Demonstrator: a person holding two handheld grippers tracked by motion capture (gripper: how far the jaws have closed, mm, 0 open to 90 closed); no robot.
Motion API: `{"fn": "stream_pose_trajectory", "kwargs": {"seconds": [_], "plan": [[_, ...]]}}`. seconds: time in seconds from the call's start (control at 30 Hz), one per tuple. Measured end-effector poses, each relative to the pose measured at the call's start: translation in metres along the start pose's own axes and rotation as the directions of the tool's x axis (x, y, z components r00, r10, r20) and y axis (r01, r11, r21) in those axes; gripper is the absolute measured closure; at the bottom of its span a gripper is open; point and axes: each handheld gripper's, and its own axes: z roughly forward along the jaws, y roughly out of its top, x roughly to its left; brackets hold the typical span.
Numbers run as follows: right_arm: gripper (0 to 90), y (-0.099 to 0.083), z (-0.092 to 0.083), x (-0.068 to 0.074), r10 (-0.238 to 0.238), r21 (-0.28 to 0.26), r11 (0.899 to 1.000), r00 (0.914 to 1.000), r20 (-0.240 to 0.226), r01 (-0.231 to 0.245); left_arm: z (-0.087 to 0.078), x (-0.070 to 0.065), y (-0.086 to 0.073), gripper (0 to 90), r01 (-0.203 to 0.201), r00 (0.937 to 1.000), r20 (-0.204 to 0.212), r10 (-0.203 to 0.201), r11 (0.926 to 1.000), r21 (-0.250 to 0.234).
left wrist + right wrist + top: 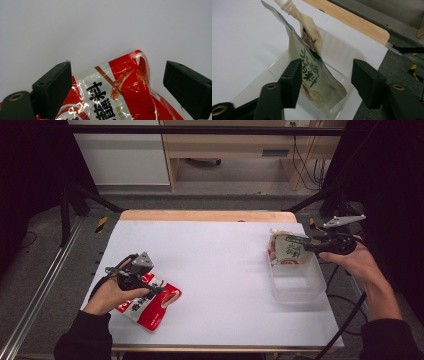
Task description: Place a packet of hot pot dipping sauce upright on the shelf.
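The left claw sits low at the near left of the white tabletop, its jaws spread wide with the top of the red packet between them. In the left gripper view the packet lies flat on the tabletop and neither jaw touches it — there is a clear gap on each side.

The right claw is at the far right, over the clear tub. Its jaws stand apart. In the right gripper view the green-and-cream pouch stands leaning inside the tub, close against the left jaw; whether it touches that jaw I cannot tell, and the right jaw is well clear of it — so the pouch is not pinched. Behind it a second pouch (with a white spout at its top) leans the same way in the tub.
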Motion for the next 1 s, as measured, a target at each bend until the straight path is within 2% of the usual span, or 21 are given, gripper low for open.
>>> {"fn": "stream_pose_trajectory", "kwargs": {"seconds": [0.03, 0.07, 0.1, 0.37, 0.63, 0.7, 0.73, 0.77, 0.8, 0.83, 0.87, 0.9, 0.93, 1.0], "plan": [[41.1, 0.0, 0.0, 0.0, 0.0, 0.0, 1.0, 1.0, 0.0, 0.0, 0.0, 0.0, 0.0, 8.6, 0.0, 1.0, 0.0, 0.0, 1.0, 0.0], [34.9, 0.001, -0.001, 0.001, -0.013, -0.008, 1.0, 0.9998, 0.013, 0.013, 0.0, 0.0, 0.0, 8.6, 0.0, 1.0, 0.0, 0.0, 1.0, -0.001], [32.8, 0.001, -0.002, 0.002, -0.007, -0.014, 1.0, 0.9998, 0.018, 0.008, 0.0, 0.0, 0.0, 8.6, 0.0, 1.0, -0.001, 0.0, 1.0, -0.001], [19.3, 0.005, -0.007, 0.01, -0.042, -0.052, 0.998, 0.9981, 0.045, 0.044, 0.0, 0.0, -0.001, 8.3, -0.003, 1.0, -0.007, 0.003, 1.0, 0.003], [13.0, 0.016, -0.024, 0.029, -0.09, -0.137, 0.985, 0.9918, 0.09, 0.102, 0.0, 0.001, -0.003, 7.4, -0.001, 0.9998, -0.022, 0.001, 1.0, 0.007], [12.8, 0.017, -0.027, 0.033, -0.094, -0.141, 0.984, 0.9913, 0.092, 0.106, 0.0, 0.001, -0.004, 7.3, 0.001, 0.9997, -0.026, 0.0, 1.0, 0.009], [12.0, 0.02, -0.031, 0.041, -0.108, -0.155, 0.98, 0.9893, 0.097, 0.123, 0.001, 0.002, -0.005, 7.3, 0.002, 0.9994, -0.035, -0.002, 1.0, 0.008], [12.0, 0.02, -0.031, 0.041, -0.108, -0.155, 0.98, 0.9893, 0.097, 0.123, 0.001, 0.002, -0.005, 7.3, 0.002, 0.9994, -0.035, -0.002, 1.0, 0.008], [11.1, 0.023, -0.034, 0.052, -0.132, -0.168, 0.975, 0.9863, 0.099, 0.148, 0.001, 0.002, -0.005, 7.3, 0.004, 0.9992, -0.039, -0.003, 0.9999, 0.01], [11.1, 0.023, -0.034, 0.052, -0.132, -0.168, 0.975, 0.9863, 0.099, 0.148, 0.0, 0.002, -0.006, 7.3, 0.01, 0.9988, -0.048, -0.009, 0.9999, 0.011], [11.1, 0.026, -0.036, 0.064, -0.14, -0.176, 0.972, 0.9859, 0.091, 0.155, 0.0, 0.004, -0.007, 7.3, 0.021, 0.9977, -0.064, -0.02, 0.9997, 0.011], [11.1, 0.026, -0.036, 0.064, -0.14, -0.176, 0.972, 0.9859, 0.091, 0.155, 0.0, 0.004, -0.007, 7.3, 0.021, 0.9977, -0.064, -0.02, 0.9997, 0.011], [10.9, 0.028, -0.036, 0.077, -0.148, -0.189, 0.969, 0.9862, 0.074, 0.16, -0.001, 0.004, -0.008, 7.3, 0.029, 0.9971, -0.07, -0.029, 0.9995, 0.009], [11.1, 0.03, -0.034, 0.091, -0.16, -0.191, 0.967, 0.9855, 0.057, 0.168, -0.002, 0.006, -0.011, 7.0, 0.043, 0.9954, -0.087, -0.042, 0.999, 0.01]]}}
